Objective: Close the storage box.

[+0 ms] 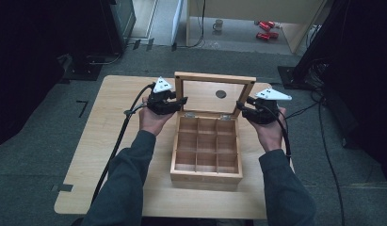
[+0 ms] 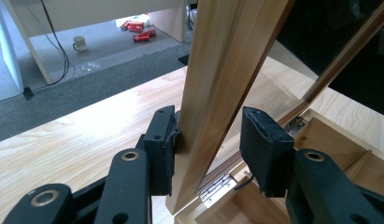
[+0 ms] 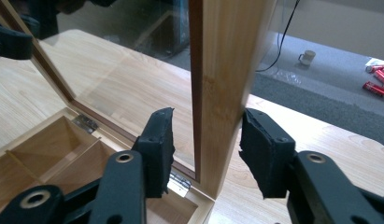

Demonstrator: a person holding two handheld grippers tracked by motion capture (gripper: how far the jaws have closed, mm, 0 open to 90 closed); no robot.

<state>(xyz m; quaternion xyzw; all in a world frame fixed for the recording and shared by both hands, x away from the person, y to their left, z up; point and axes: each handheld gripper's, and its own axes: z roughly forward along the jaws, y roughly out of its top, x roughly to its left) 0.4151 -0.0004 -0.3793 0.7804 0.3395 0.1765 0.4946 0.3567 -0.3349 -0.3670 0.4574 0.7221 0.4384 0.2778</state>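
Observation:
A wooden box with several square compartments stands on the table, its glass-paned lid raised upright at the far side. My left gripper straddles the lid's left frame rail: in the left gripper view the outer pad touches the wood, while the inner pad stands off it over the box. My right gripper straddles the right rail. There the outer pad sits against or very near the rail's edge, and the inner pad is apart from it. Both grippers are open.
The light wooden table has free surface left and right of the box. A dark round spot shows through the lid's glass. On the floor beyond lie a mug and red cans. Cables trail from both grippers.

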